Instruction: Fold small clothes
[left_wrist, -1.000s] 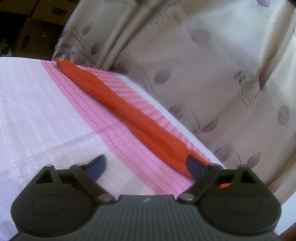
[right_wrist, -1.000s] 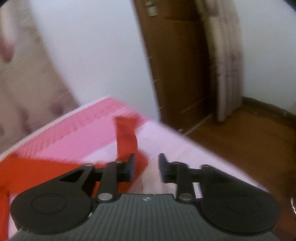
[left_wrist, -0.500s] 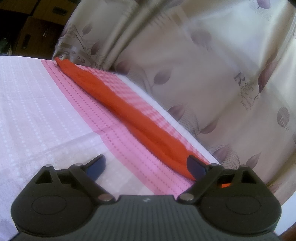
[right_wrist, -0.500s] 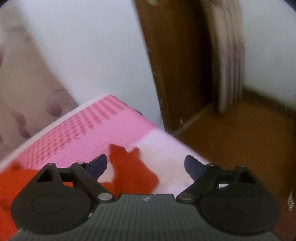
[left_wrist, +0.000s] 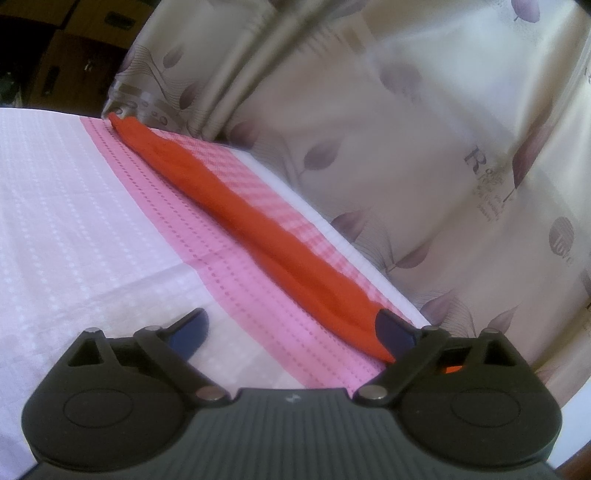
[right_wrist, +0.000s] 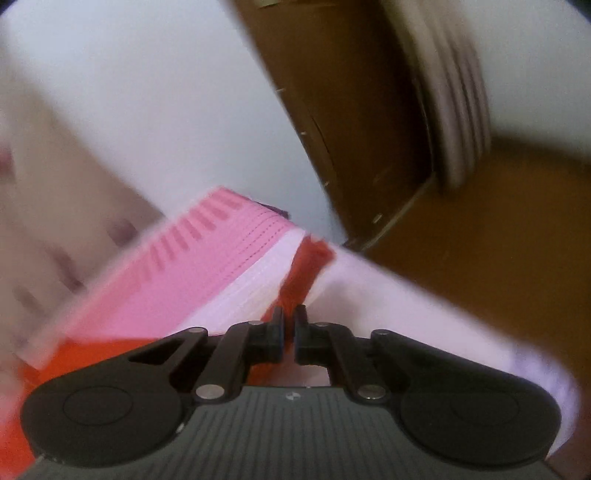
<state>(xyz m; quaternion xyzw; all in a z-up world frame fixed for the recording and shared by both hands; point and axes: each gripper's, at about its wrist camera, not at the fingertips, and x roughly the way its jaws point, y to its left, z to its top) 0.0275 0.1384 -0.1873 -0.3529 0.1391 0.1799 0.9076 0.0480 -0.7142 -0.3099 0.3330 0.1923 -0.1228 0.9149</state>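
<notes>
A red garment (left_wrist: 258, 225) lies as a long narrow band along the pink stripe of the bed sheet (left_wrist: 74, 206), running away toward the curtain. My left gripper (left_wrist: 291, 328) is open and empty, low over the sheet, its right finger beside the near end of the garment. In the blurred right wrist view my right gripper (right_wrist: 290, 321) is shut on a strip of the red garment (right_wrist: 303, 273), which rises ahead of the jaws over the white and pink sheet (right_wrist: 207, 273). More red cloth lies at the lower left.
A beige curtain (left_wrist: 424, 147) with purple leaves hangs right behind the bed's far edge. A brown wooden door (right_wrist: 354, 122) and brown floor (right_wrist: 498, 229) lie beyond the bed corner. Dark furniture (left_wrist: 55, 55) stands at the far left.
My right gripper opened wide over the red cloth half a second ago and has now shut on a strip of it. The left gripper and the long red band have stayed put.
</notes>
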